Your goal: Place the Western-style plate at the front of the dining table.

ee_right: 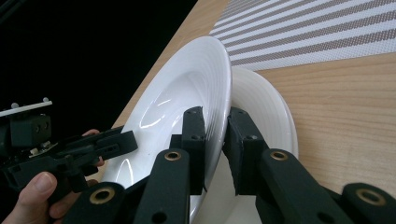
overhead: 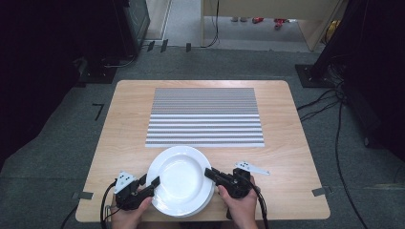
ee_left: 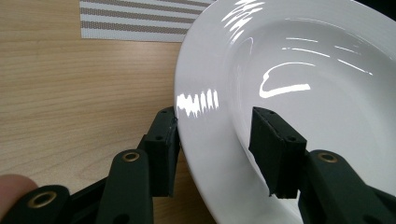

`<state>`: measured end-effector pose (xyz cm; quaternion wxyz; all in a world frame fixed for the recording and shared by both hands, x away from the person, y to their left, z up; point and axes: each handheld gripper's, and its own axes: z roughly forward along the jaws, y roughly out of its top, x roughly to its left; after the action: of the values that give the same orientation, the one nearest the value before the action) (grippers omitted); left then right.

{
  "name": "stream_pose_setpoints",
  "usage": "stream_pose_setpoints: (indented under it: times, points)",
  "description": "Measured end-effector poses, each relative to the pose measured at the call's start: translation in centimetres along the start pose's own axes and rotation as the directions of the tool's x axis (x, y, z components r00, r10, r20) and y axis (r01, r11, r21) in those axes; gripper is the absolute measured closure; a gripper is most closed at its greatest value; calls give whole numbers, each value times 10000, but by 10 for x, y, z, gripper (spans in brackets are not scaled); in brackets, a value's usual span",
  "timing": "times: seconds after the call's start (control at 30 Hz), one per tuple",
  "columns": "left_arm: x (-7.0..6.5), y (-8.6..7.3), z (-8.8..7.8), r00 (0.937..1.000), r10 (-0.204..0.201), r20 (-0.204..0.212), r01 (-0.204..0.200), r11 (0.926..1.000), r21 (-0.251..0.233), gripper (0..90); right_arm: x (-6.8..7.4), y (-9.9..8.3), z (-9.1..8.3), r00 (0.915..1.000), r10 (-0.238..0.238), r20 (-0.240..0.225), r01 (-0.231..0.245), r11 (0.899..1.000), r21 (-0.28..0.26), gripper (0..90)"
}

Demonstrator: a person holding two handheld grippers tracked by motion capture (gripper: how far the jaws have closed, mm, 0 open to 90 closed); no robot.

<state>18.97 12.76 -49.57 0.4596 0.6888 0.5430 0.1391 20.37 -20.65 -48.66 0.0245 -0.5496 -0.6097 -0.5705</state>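
Plates first: we find the top plate [ee_right: 187, 93] clamped at its near right rim by the right gripper [ee_right: 215, 140], tilting off the lower plate [ee_right: 271, 107]. Left gripper [ee_left: 217, 140] straddles its left rim, jaws apart, unclamped. Beyond it lies the striped mat [overhead: 205, 117].

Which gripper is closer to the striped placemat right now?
Right, slightly. The right gripper clamps the top plate's rim just below the striped placemat's near edge; the left gripper straddles the opposite rim, nearer the table's front edge.
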Motion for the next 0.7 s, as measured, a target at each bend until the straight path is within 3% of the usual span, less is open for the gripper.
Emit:
stream_pose_setpoints:
  times: [0.17, 0.33, 0.7]
  points:
    - [1, 1, -2, 9999, -138, 33, 138, 9998, -157, 561, -2, -2, 1, 9998, -154, -105, 153, 9998, -120, 797]
    - [7, 2, -6, 9951, -787, 599, 812, 9959, -406, 578, -2, -3, 3, 9997, -92, -213, 85, 9994, -328, 806]
    - [8, 2, -11, 9956, -784, 512, 826, 9929, -855, 654, -9, -4, 6, 9989, 358, -296, -364, 9991, -202, 807]
